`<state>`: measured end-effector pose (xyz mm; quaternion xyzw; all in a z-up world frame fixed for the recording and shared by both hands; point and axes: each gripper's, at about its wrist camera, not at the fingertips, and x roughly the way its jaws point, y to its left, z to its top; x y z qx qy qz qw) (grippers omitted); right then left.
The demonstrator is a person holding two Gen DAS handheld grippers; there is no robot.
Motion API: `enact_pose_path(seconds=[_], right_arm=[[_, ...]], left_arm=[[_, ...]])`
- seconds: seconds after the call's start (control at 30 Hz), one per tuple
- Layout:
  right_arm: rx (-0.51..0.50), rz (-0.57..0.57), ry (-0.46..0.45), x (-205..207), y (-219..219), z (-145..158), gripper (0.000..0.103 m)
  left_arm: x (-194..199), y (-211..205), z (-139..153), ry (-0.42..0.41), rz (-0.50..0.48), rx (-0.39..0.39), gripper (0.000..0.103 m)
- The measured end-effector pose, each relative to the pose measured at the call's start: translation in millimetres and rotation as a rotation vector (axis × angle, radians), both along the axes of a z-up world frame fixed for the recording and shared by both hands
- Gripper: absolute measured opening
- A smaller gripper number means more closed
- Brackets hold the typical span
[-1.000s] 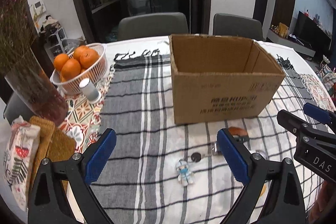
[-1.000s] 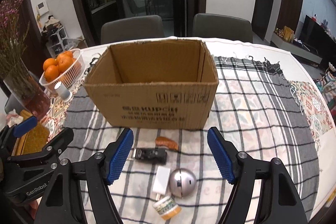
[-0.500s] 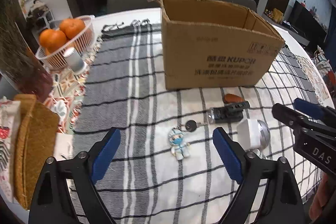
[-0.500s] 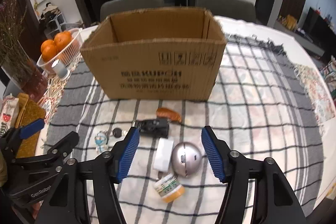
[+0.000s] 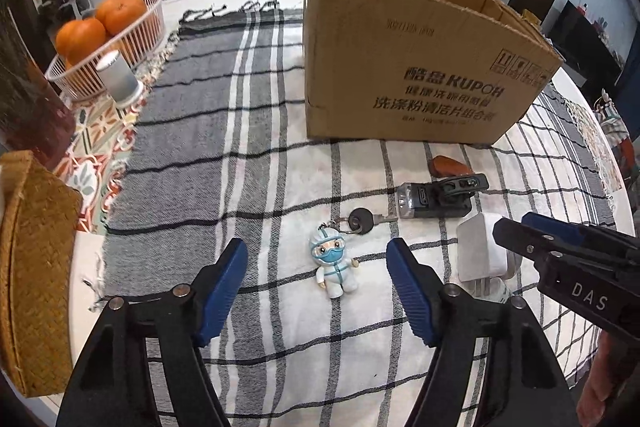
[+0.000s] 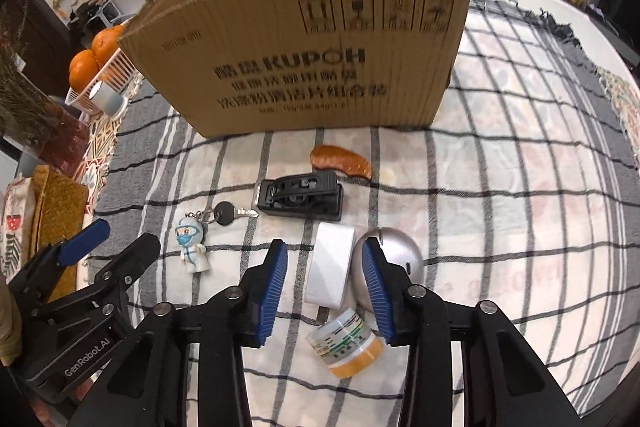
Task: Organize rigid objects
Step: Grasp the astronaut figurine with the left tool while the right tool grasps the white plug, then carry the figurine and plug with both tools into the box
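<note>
A: What are the right fingers point(image 6: 324, 291) doing?

B: They're spread partway, straddling the white charger point(image 6: 330, 273) without touching it as far as I can see. The silver dome point(image 6: 394, 259) sits just past the right pad, and the small jar point(image 6: 346, 343) lies on its side beneath them.

A: And the left fingers point(image 5: 316, 295)?

B: Spread wide and holding nothing, with the figure keychain point(image 5: 334, 267) lying between them on the counter point(image 5: 360, 367). Its key point(image 5: 364, 220) points toward the black clip point(image 5: 440, 197).

A: Anything farther out?

B: A brown oval piece point(image 6: 340, 161) just beyond the clip, then the open box point(image 6: 320, 39) standing upright on the plaid cloth point(image 5: 192, 131). All the small things lie in front of it, outside it. Off to the left there's a basket point(image 5: 120, 47) of oranges point(image 5: 100, 23), with a white cylinder point(image 5: 120, 77) leaning against it.
</note>
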<state>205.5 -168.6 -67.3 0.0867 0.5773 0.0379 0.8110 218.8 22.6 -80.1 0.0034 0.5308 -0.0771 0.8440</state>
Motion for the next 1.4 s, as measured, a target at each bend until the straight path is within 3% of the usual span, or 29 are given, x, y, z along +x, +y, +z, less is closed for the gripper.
enact_pose_path(seconds=[0.47, 0.83, 1.4], right_arm=[[-0.004, -0.012, 0.044, 14, 1, -22, 0.034], [-0.026, -0.003, 0.060, 24, 9, -37, 0.034], [-0.039, 0.020, 0.082, 33, 26, -56, 0.024]], left_arm=[[21, -4, -30, 0.084, 0.021, -0.031, 0.053], [36, -7, -52, 0.157, 0.073, -0.065, 0.028], [42, -6, -58, 0.165, 0.065, -0.082, 0.028]])
